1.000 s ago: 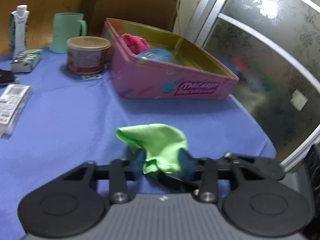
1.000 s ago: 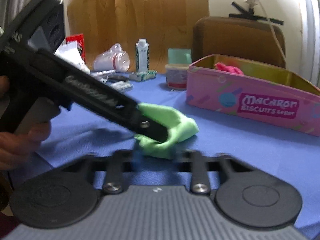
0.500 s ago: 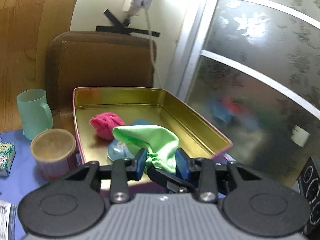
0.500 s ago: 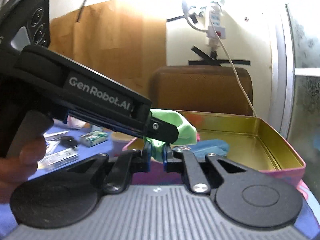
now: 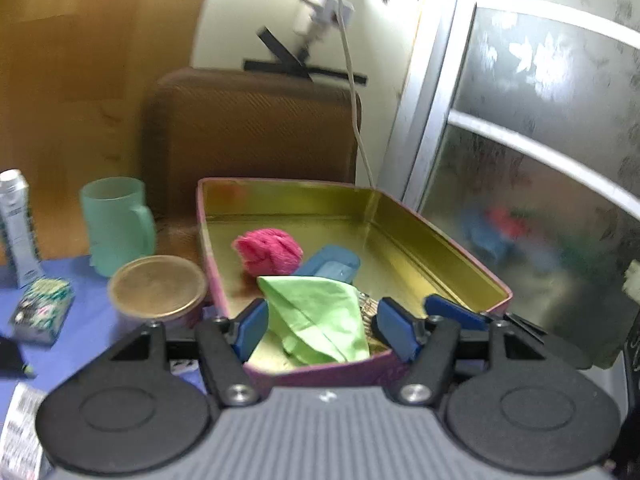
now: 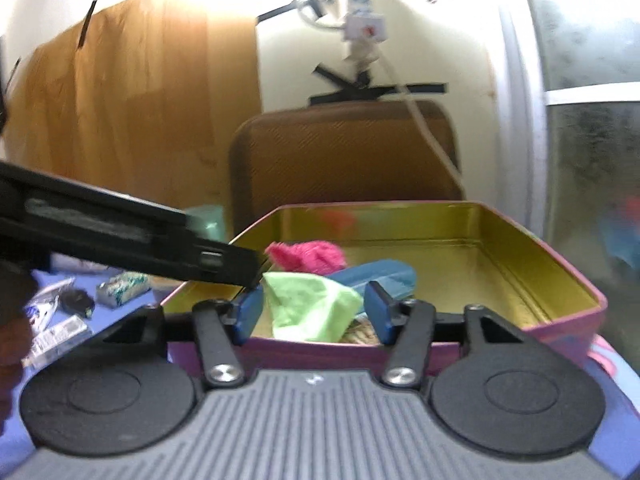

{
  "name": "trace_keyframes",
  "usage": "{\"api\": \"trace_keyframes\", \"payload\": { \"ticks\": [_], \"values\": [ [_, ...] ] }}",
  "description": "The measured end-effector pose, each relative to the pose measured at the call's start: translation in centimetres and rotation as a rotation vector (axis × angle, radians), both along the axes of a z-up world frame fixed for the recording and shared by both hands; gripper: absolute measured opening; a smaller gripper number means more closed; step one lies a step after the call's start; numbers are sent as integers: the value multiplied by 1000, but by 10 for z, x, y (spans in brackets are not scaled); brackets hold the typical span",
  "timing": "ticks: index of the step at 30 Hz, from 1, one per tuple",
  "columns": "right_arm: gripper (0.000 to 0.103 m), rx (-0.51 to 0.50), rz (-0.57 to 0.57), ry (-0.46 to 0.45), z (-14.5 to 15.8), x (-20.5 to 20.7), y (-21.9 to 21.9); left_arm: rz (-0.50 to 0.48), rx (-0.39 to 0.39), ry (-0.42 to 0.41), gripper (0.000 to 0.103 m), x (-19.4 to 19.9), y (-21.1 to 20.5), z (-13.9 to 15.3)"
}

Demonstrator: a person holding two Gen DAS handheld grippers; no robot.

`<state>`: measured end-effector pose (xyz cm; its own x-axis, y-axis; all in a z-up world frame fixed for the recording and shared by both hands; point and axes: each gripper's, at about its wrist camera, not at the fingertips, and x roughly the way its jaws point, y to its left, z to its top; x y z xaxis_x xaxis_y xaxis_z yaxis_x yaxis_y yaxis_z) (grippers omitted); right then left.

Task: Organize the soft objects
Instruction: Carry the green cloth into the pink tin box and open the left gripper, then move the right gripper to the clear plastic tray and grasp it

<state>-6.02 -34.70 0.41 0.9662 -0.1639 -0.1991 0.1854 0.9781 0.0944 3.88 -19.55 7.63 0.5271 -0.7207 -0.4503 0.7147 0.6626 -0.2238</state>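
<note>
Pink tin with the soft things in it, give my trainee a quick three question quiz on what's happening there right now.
1. True or false: the green cloth lies inside the pink tin.
2. Which soft item sits nearest the tin's far left corner? A) pink pom-pom B) blue item C) green cloth
3. Are the left claw and right claw clamped on the cloth?

Key:
1. True.
2. A.
3. No. Both claws have just been opening; the cloth sits between the pads, which stand clear of it.
</note>
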Motion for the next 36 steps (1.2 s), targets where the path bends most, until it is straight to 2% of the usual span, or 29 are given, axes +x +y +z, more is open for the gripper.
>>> {"api": "trace_keyframes", "payload": {
  "ticks": [2, 5, 8, 11, 14, 17, 20, 21, 26, 28, 30, 33, 34, 36],
  "values": [
    [59, 5, -13, -27, 0, -12, 1, 14, -27, -10, 62, -12, 26, -2],
    [59, 42, 8, -55, 2, -28, 5, 43, -28, -9, 62, -26, 64, -15],
    [58, 64, 78, -35, 1, -29, 16, 86, 30, -26, 62, -37, 100, -34],
    [56, 85, 187, 24, -2, -17, 37, 146, 93, -49, 62, -40, 132, -48],
    [41, 59, 282, 80, -3, -3, 68, 239, 133, -73, 62, -32, 158, -55],
    [34, 34, 381, 119, -1, 24, 96, 320, 152, -87, 62, -20, 173, -59],
    [31, 25, 426, 159, 3, 60, 118, 338, 156, -98, 60, -15, 177, -69],
    [31, 30, 434, 173, 6, 75, 123, 325, 160, -71, 58, -11, 176, -70],
    [33, 38, 439, 218, 18, 139, 152, 315, 107, -110, 58, -16, 182, -69],
    [39, 11, 436, 235, 21, 162, 165, 313, 91, -122, 58, -19, 184, -69],
    [42, 4, 423, 275, 19, 184, 174, 306, 83, -133, 58, -22, 184, -68],
    [42, 6, 396, 322, 16, 217, 184, 296, 81, -155, 58, -26, 182, -67],
    [42, 18, 423, 332, 17, 224, 187, 293, 79, -160, 58, -28, 182, -67],
    [42, 118, 529, 396, 19, 243, 192, 292, 72, -165, 58, -29, 182, -67]
  ]
}}
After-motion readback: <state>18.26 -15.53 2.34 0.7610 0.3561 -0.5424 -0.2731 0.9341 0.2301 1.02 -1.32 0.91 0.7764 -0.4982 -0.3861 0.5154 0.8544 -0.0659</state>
